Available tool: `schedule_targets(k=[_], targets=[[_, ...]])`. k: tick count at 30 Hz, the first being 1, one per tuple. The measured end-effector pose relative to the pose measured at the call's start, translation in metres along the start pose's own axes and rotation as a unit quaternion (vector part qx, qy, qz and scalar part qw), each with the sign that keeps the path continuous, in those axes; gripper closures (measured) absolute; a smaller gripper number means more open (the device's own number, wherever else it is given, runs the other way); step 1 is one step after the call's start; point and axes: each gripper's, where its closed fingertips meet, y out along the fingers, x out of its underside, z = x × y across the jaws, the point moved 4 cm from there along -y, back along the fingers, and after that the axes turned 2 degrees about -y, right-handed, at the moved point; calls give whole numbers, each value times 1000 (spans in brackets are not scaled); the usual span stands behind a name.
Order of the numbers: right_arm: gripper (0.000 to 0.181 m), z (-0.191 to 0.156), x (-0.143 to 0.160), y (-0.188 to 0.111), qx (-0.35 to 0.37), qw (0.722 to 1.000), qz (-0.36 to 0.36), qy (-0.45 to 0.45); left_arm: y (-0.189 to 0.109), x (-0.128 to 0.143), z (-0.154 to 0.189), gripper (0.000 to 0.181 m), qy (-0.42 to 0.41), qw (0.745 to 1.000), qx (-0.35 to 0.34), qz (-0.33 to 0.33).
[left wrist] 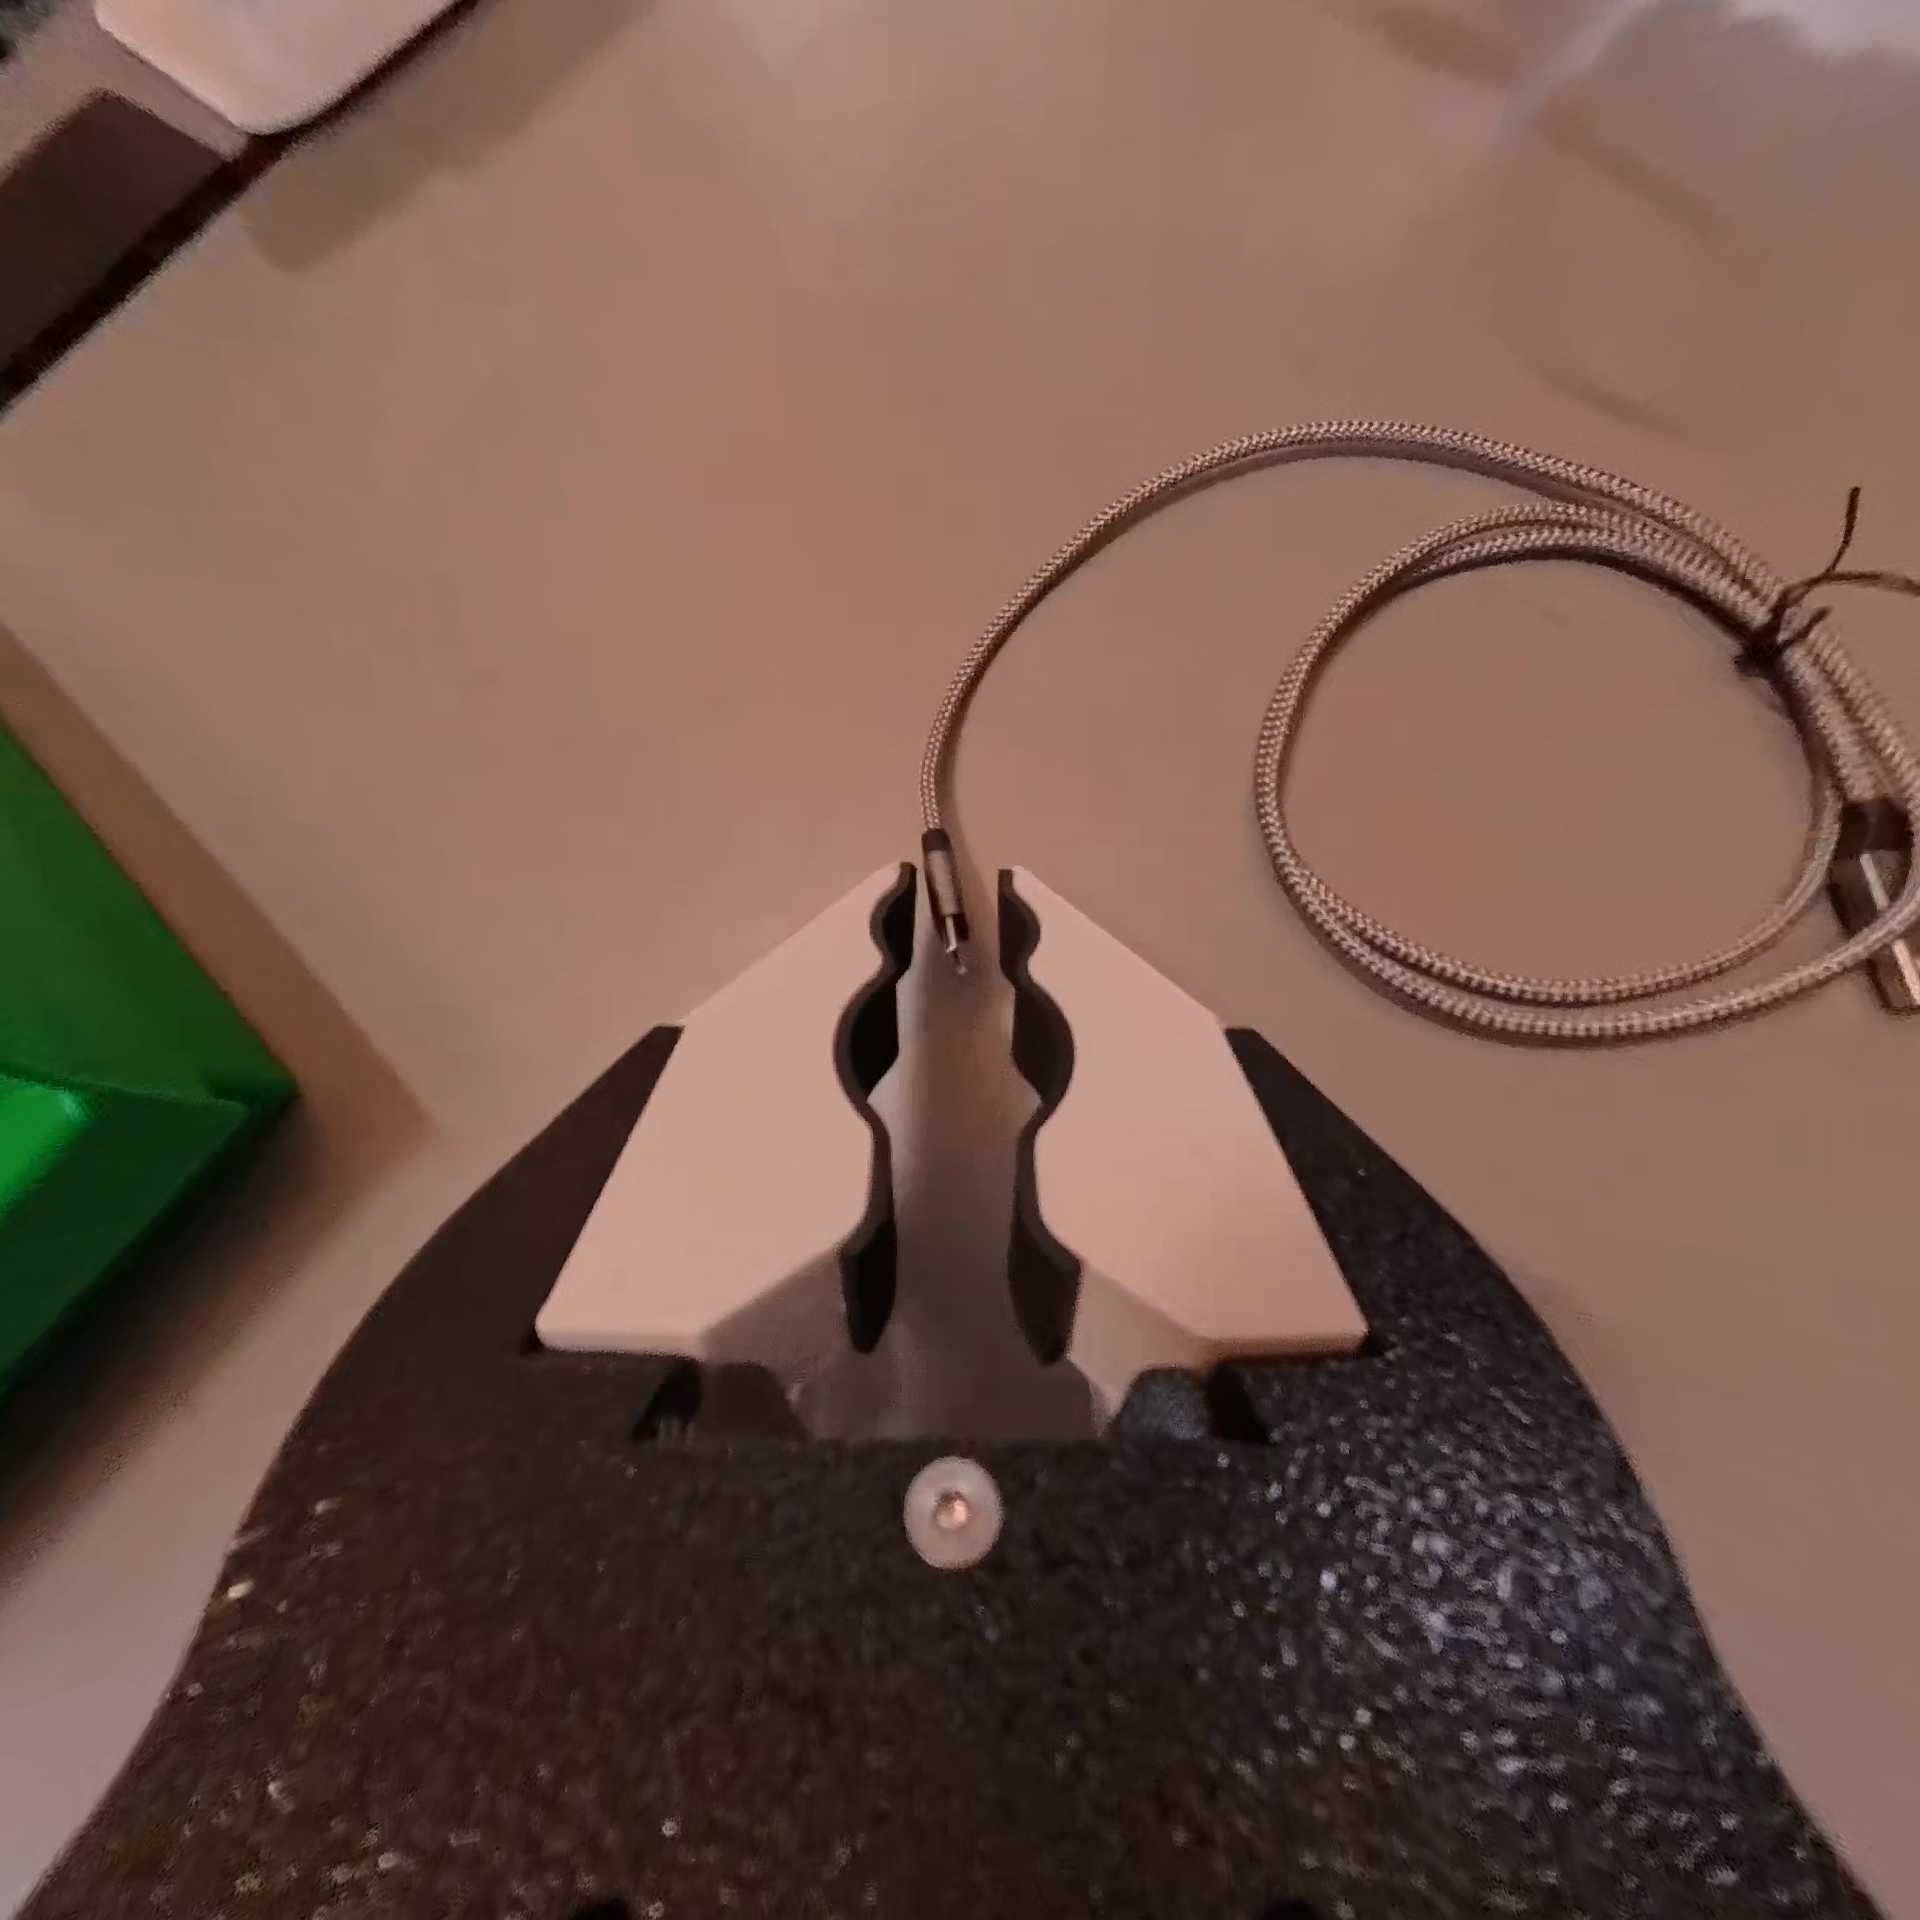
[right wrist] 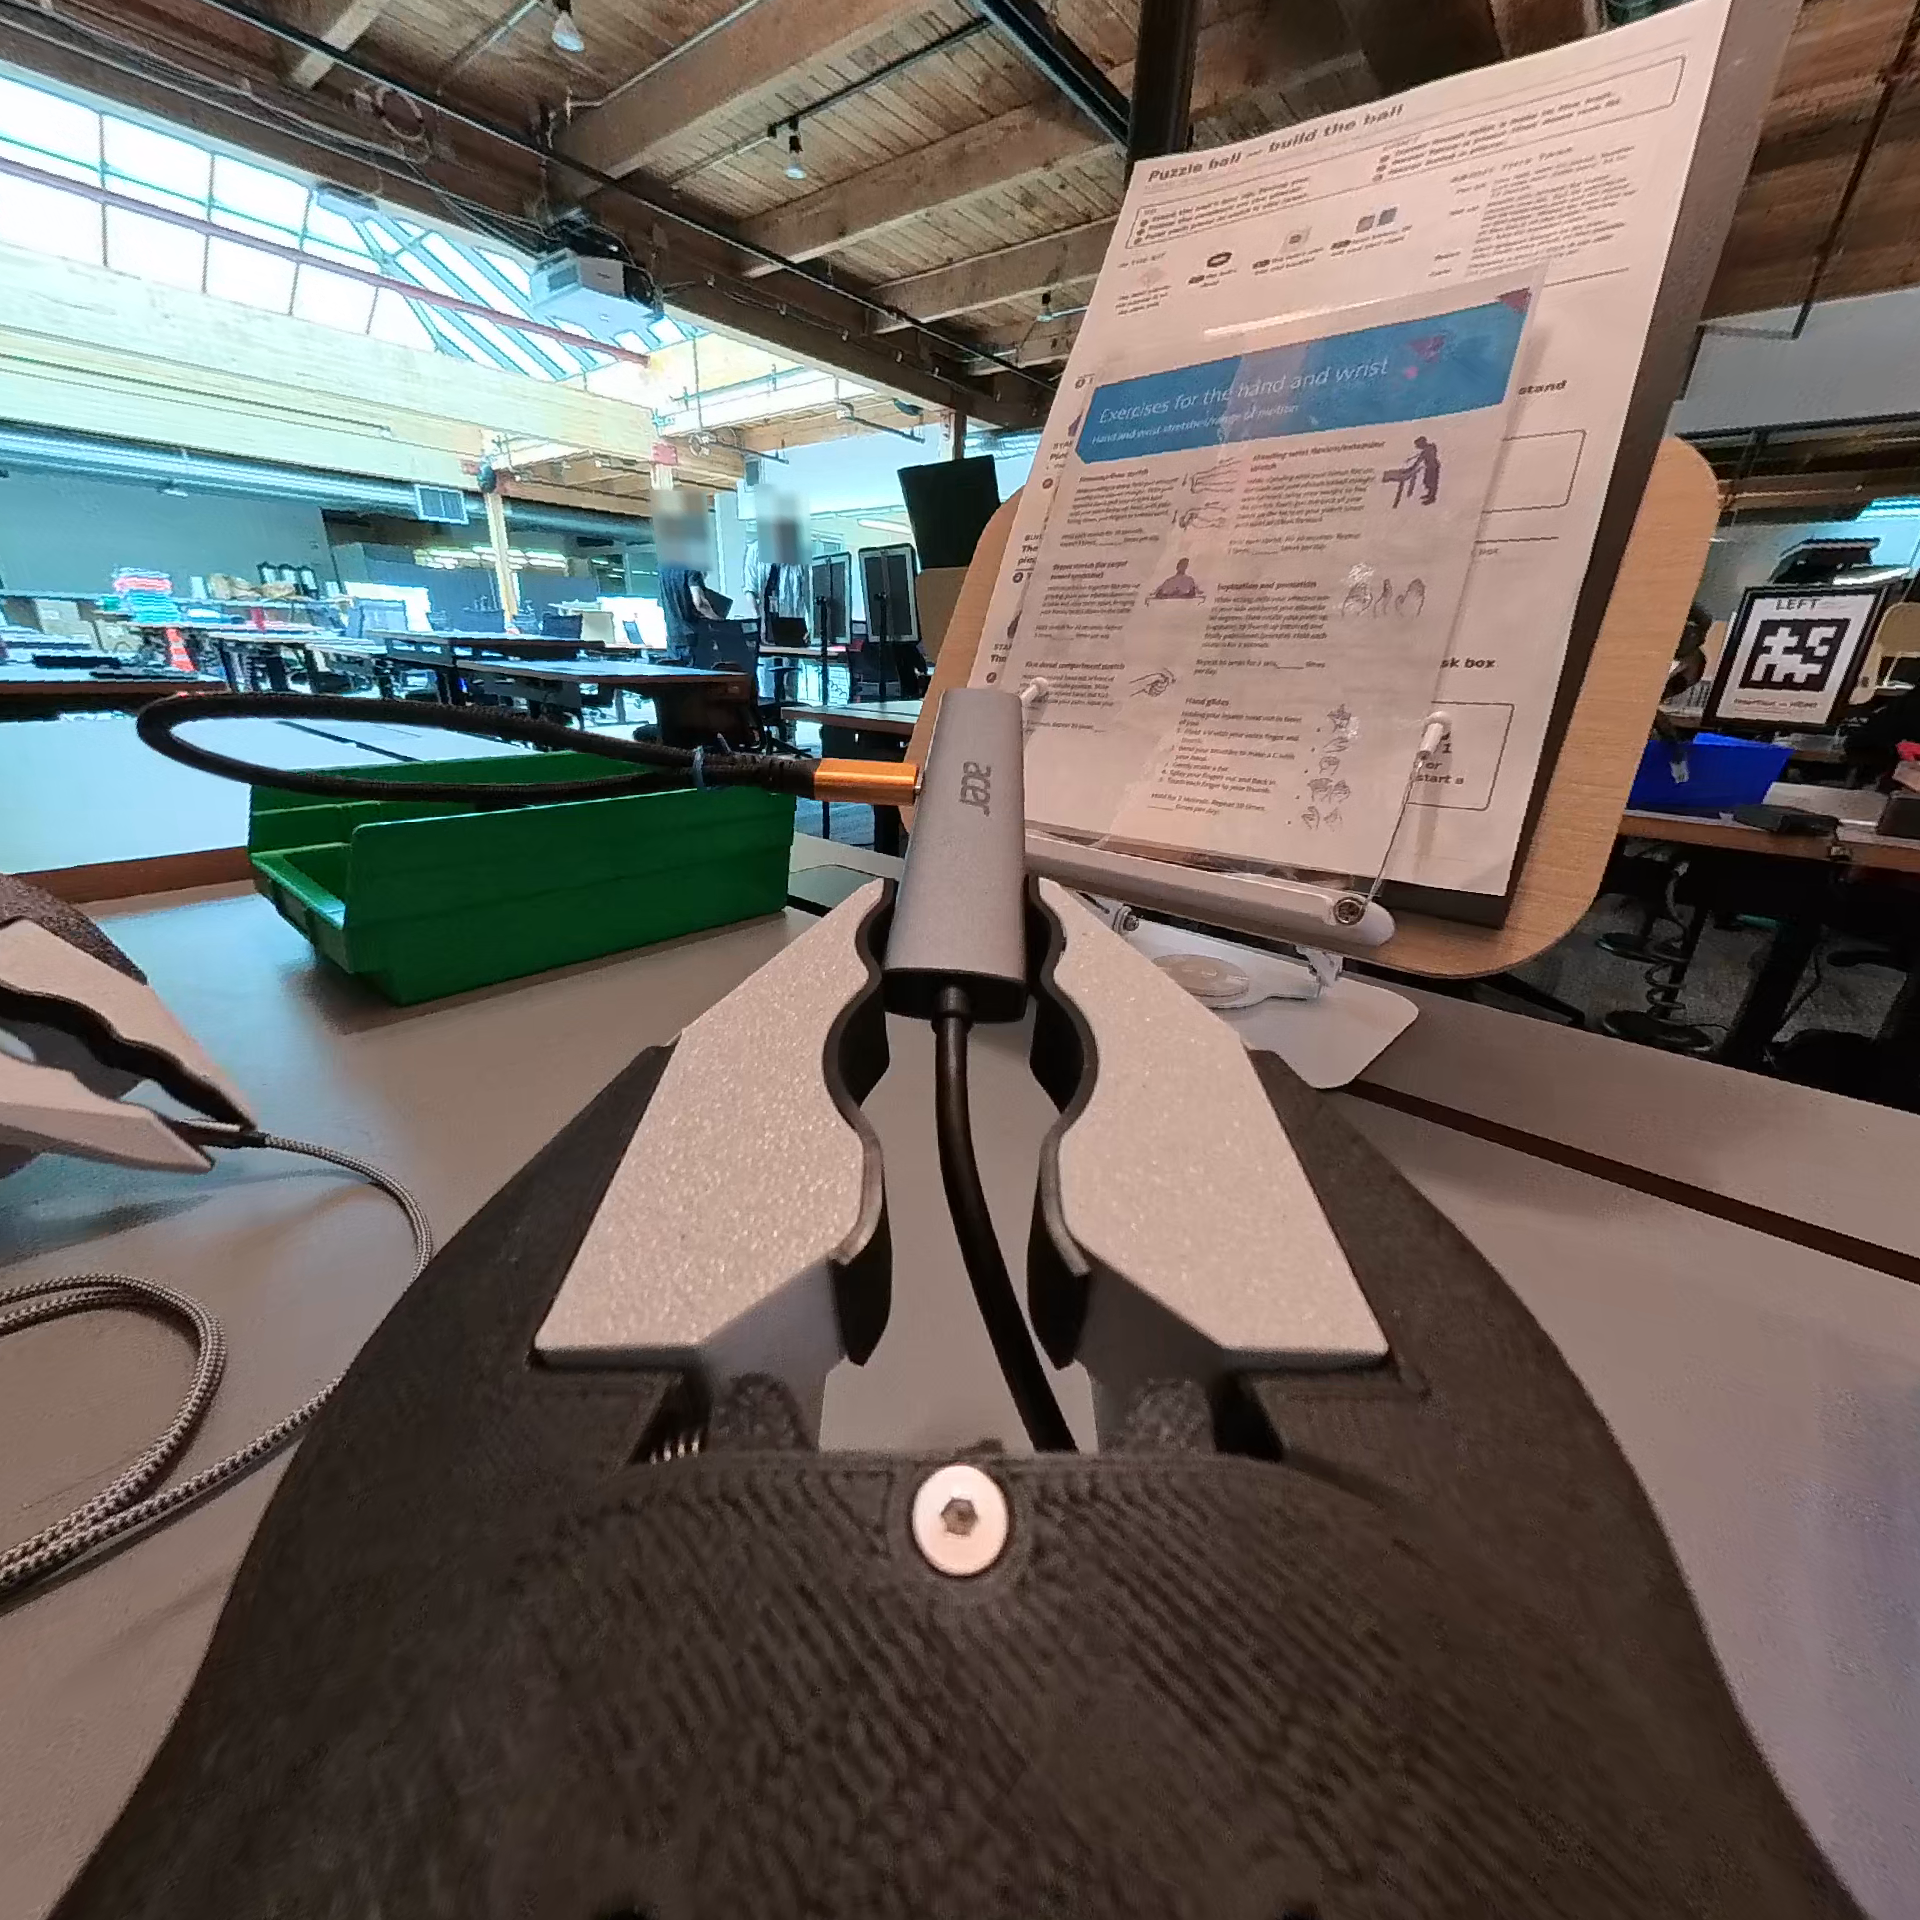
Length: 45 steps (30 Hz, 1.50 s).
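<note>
Grey tabletop [left wrist: 644,540] carried all the working items, and behind it lay a large open workshop with timber ceiling beams and rows of benches. Left gripper [left wrist: 956,883] pointed down at the surface with its jaws parted by a narrow gap. The small connector [left wrist: 943,891] of a grey braided cable [left wrist: 1049,582] lay between the fingertips; actual contact with either pad could not be determined. From the connector the cable curved toward 1 o'clock and ended in a coil at 3 o'clock, bound by a thin dark tie [left wrist: 1782,629]. A green bin [left wrist: 114,997] sat at 9 o'clock in the left wrist view. Right gripper [right wrist: 961,914] had its jaws closed on a grey adapter block [right wrist: 961,821], which stood nearly upright between the pads. A thin black lead [right wrist: 977,1174] left the lower end of the block and ran back between the fingers. An orange-collared plug [right wrist: 862,779] entered the block's side at 9 o'clock, and its black braided cable [right wrist: 395,743] looped away above the green bin. A document stand [right wrist: 1299,540] holding printed sheets stood at 1 o'clock. The left gripper appeared at 9 o'clock in the right wrist view, with the grey braided cable trailing beneath it.
</note>
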Motion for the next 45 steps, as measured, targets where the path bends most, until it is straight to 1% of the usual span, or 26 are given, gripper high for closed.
schedule_targets(k=[1, 2, 4, 6, 8, 9, 10, 12, 13, 15, 16, 17, 18, 21, 23, 25, 30, 32, 36, 37, 38, 39, 40, 41, 42, 45], targets=[[159, 0, 0, 0, -1, 1000, 0, 0, 0, 1, 1, 163, 26, 1000, 1, 1], [159, 0, 0, 0, -2, 1000, 0, 0, -2, 1, 3, 157, 69, 998, 7, 3], [159, -1, 1, 0, -4, 1000, -1, 1, -10, -2, -1, 148, 177, 984, -14, 22], [159, -1, 2, 0, -5, 1000, -3, 0, -20, -9, -8, 130, 286, 956, -46, 39], [159, -2, 3, 1, -6, 1000, -5, 0, -25, -13, -17, 126, 393, 916, -82, 14], [159, -2, 3, 1, -6, 1000, -6, -1, -28, -16, -22, 125, 460, 882, -103, -4], [159, -3, 3, 2, -7, 1000, -7, -2, -31, -19, -27, 125, 535, 836, -125, -20], [159, -3, 4, 2, -6, 1000, -8, -4, -33, -24, -32, 124, 671, 725, -151, -47], [159, -3, 4, 3, -7, 1000, -9, -5, -31, -26, -29, 123, 721, 676, -147, -38], [159, -4, 5, 3, -8, 1000, -12, -8, -23, -26, -17, 117, 784, 611, -111, 5], [159, -5, 6, 4, -8, 1000, -14, -11, -19, -23, -12, 109, 813, 576, -89, 15], [159, -6, 7, 4, -8, 1000, -16, -14, -14, -20, -10, 106, 839, 538, -71, 19], [159, -6, 8, 4, -9, 1000, -19, -17, -10, -17, -10, 103, 857, 512, -52, 18], [159, -6, 9, 4, -9, 999, -23, -25, -1, -12, -20, 102, 887, 462, -5, 2], [159, -6, 8, 4, -9, 999, -23, -28, 1, -14, -22, 106, 895, 444, 26, 0], [159, -6, 8, 4, -10, 999, -22, -28, 3, -17, -19, 110, 906, 420, 49, -2], [159, -5, 8, 4, -12, 999, -23, -29, 13, -14, -5, 133, 921, 378, 96, -12], [159, -5, 8, 4, -13, 999, -23, -28, 17, -15, -3, 144, 923, 371, 101, -21], [159, -3, 7, 3, -12, 999, -21, -25, 22, -13, 6, 177, 917, 380, 112, -41], [159, -3, 7, 2, -13, 999, -21, -25, 23, -13, 7, 177, 916, 383, 109, -51], [159, -2, 6, 2, -13, 999, -20, -24, 23, -14, 7, 178, 910, 393, 110, -65], [159, -2, 6, 2, -12, 999, -19, -24, 22, -14, 7, 178, 901, 409, 116, -84], [159, -1, 6, 2, -12, 999, -19, -23, 23, -15, 6, 178, 886, 435, 118, -106], [159, -1, 6, 1, -12, 1000, -19, -22, 24, -17, 3, 178, 865, 470, 114, -132], [159, -1, 5, 1, -11, 1000, -18, -22, 25, -20, 1, 178, 835, 518, 107, -151], [159, 1, 4, 0, -9, 1000, -15, -20, 23, -37, -6, 179, 685, 693, 113, -192]])
